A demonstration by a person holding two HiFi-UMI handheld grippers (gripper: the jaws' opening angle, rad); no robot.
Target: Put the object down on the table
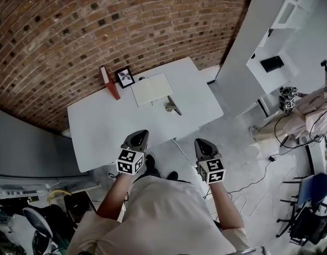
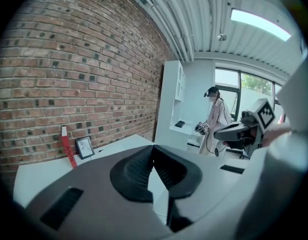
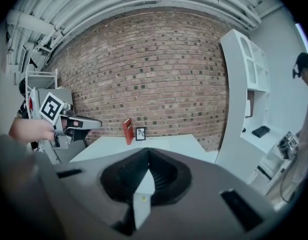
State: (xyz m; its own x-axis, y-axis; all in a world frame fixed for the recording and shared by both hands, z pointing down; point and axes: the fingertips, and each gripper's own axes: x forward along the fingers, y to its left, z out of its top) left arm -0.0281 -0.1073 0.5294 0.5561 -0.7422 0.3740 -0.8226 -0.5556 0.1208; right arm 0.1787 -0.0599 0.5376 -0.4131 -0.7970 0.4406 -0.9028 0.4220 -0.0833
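The metal object (image 1: pixel 173 107) lies flat on the desk (image 1: pixel 100 126), just beside the white pad (image 1: pixel 152 88). In the head view its long axis runs along the 11-to-5 o'clock line; which end leads cannot be determined. The left tongs (image 1: pixel 140 134) and right tongs (image 1: pixel 203 142) are both closed and empty. The object lies well apart from them, at 1 o'clock from the left tongs and 11 o'clock from the right.

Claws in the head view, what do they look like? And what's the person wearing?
The left claw and right claw are rounded dark grey shells with black ribbed pads. Each carries a white cube printed with black square markers. No cables hang from them. The person wears a pale short-sleeved shirt.
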